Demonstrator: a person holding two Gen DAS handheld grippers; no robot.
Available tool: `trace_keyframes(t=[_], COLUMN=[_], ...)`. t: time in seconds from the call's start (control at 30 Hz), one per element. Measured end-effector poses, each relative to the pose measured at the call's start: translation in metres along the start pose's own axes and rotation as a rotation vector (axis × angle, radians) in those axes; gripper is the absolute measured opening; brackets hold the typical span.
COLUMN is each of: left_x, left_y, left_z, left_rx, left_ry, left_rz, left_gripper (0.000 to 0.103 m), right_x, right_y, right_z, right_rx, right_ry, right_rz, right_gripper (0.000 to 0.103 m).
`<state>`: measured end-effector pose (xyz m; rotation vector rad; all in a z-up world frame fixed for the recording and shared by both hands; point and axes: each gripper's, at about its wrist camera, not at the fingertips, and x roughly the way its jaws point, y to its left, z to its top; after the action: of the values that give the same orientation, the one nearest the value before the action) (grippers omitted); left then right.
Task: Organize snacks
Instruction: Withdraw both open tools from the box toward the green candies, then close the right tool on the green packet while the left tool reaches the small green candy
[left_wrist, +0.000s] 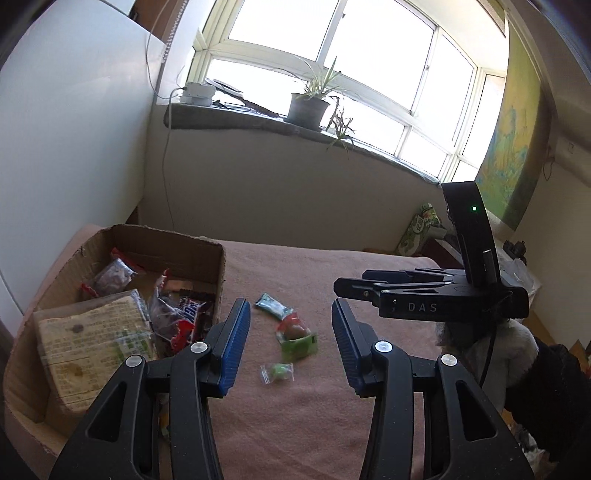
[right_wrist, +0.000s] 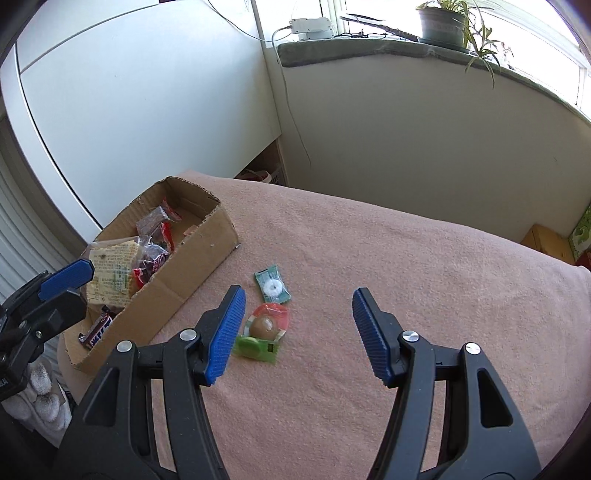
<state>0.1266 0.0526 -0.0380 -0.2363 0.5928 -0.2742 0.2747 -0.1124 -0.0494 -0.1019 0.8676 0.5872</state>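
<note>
Both tongs stand spread with nothing between the pads – the left gripper (left_wrist: 291, 325) at lower centre, the right gripper (right_wrist: 298, 317) likewise. Left of them sits the cardboard box (right_wrist: 192, 273) holding packets, on the pink cloth (right_wrist: 406, 280). Just beyond the fingertips lie loose snacks: a teal packet (right_wrist: 272, 285), a green-and-red one (right_wrist: 264, 330), a small candy (left_wrist: 277, 372)

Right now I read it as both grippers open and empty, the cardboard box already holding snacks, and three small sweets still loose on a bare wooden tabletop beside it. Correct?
One detail is off: the surface is not bare wood. The sweets lie on a pink cloth covering it, as the right wrist view shows. The rest holds: left gripper and right gripper open and empty, cardboard box holding snacks.
</note>
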Motion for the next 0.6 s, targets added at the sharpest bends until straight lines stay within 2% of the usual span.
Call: trace_keyframes(t=[0.17,0.23,0.27,0.33,0.6], left_x=[0.024,0.031,0.035,0.039,0.052], left_y=[-0.021,-0.024,-0.024,-0.024,-0.017], left_z=[-0.027,-0.037,-0.039,-0.042,-0.047], left_rx=[0.034,0.049,0.052,0.048,0.041], left_ry=[0.108,0.141,0.151,0.162,0.189], left_rz=[-0.04,-0.026,-0.018,-0.005,0.049], left_gripper=[0.045,0.045,0.045,0.045,0.045], right_x=[0.008,0.012,0.015,0.022,0.05], right_y=[0.003,0.012,0.016,0.024,0.034], right_z=[-0.015,-0.02,-0.022,-0.025,-0.017], right_rx=[-0.047,-0.095,-0.118,-0.159,-0.209], right_ry=[0.031,0.047,0.057,0.077,0.14], right_rz=[0.052,0.093,0.102,0.122,0.218], right_gripper=[0.062,0.055,0.05,0.045,0.039])
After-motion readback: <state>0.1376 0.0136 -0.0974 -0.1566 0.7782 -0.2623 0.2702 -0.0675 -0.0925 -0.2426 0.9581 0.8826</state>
